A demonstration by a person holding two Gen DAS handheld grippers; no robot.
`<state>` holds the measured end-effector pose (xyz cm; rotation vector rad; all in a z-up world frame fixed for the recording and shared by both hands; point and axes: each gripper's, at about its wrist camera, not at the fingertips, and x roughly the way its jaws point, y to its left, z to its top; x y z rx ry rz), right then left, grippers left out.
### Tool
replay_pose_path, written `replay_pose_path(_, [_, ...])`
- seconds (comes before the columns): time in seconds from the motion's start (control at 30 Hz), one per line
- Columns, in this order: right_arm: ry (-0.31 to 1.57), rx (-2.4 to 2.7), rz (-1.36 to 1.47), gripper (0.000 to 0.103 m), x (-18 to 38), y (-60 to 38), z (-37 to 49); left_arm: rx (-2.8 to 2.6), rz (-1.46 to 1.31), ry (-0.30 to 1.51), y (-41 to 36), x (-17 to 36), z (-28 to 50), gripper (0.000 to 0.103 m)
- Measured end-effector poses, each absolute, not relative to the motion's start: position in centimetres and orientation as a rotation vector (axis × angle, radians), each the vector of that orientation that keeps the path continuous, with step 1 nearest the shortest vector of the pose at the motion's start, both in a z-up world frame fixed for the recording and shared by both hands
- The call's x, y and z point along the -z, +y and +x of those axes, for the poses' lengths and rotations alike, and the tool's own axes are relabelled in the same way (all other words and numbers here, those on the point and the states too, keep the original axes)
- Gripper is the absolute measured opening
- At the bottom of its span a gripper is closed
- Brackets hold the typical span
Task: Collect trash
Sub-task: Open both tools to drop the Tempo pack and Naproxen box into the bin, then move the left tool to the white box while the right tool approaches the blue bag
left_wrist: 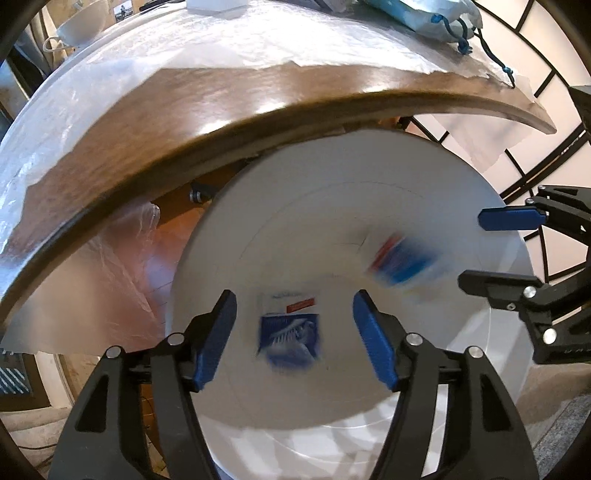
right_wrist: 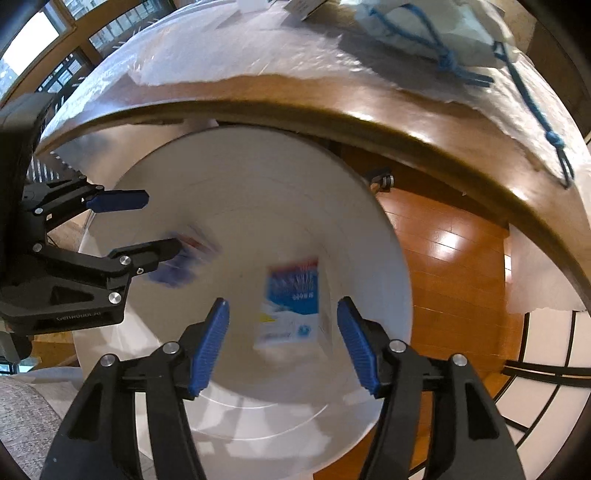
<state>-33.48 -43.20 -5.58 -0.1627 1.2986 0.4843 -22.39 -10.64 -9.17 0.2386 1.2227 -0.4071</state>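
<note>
left hand-held gripper (left_wrist: 293,338): released, your jaws spread wide over the white bin (left_wrist: 369,206), nothing held
right hand-held gripper (right_wrist: 282,341): also released, empty
trash: two blue-white wrappers (left_wrist: 289,334) (left_wrist: 402,260) blurred inside the bin, below the worktop (left_wrist: 184,122) edge
step: looks like drop-off; you should keep both jaws centred over the bin mouth, clear of the rim

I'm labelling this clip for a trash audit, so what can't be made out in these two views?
- Blue-and-white wrapper in the round white bin: print is motion-blurred in the left wrist view.
- Second red-and-blue packet: only a smear.
- Bin bottom: cut off by the frame edge.
- Blue drawstring bag on the wooden table: cut off at top.
</note>
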Motion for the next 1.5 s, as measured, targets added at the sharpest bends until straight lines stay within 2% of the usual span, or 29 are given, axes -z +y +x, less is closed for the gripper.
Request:
replay_pose_path(0.07, [1.287,-0.475,-0.167,0.061,5.1,-43.5,-33.6,0.396,0.232,1.222,-10.4,9.0,-22.3,0.072])
replay_pose_path(0.27, [1.209,-0.460,-0.212,0.067,2.5,-43.8,-34.5,0.385,0.233,1.208,-10.3,7.7,-22.5,0.073])
replay_pose_path(0.4, [1.107,-0.460,-0.252,0.077,-1.2,-44.3,-35.1,0.413,0.226,1.158,-10.1,5.2,-23.4,0.075])
replay_pose_path(0.47, [1.035,-0.454,-0.265,0.084,-3.5,-44.5,-35.4,0.445,0.177,1.117,-9.9,2.8,-23.8,0.088])
replay_pose_path(0.53, [0.934,-0.410,-0.283,0.095,-5.9,-44.9,-35.5,0.469,0.116,1.046,-9.4,0.3,-24.1,0.097])
replay_pose_path(0.6, [0.839,-0.331,-0.298,0.099,-7.9,-45.2,-35.0,0.473,0.080,0.976,-9.3,-1.9,-24.2,0.101])
replay_pose_path(0.73, [0.762,-0.229,-0.291,0.099,-9.8,-46.0,-32.8,0.424,0.088,0.850,-9.6,-5.5,-23.0,0.101])
replay_pose_path(0.87, [0.767,-0.218,-0.272,0.099,-9.9,-46.8,-30.4,0.394,0.086,0.797,-9.3,-7.0,-20.9,0.101])
replay_pose_path(1.27, [0.798,-0.273,-0.180,0.099,-9.4,-45.1,-25.5,0.323,0.052,0.820,-9.7,-7.1,-13.6,0.101])
replay_pose_path(1.5, [0.894,-0.238,-0.227,0.099,-6.1,-44.7,-22.5,0.298,0.044,0.872,-10.7,-5.6,-9.9,0.101])
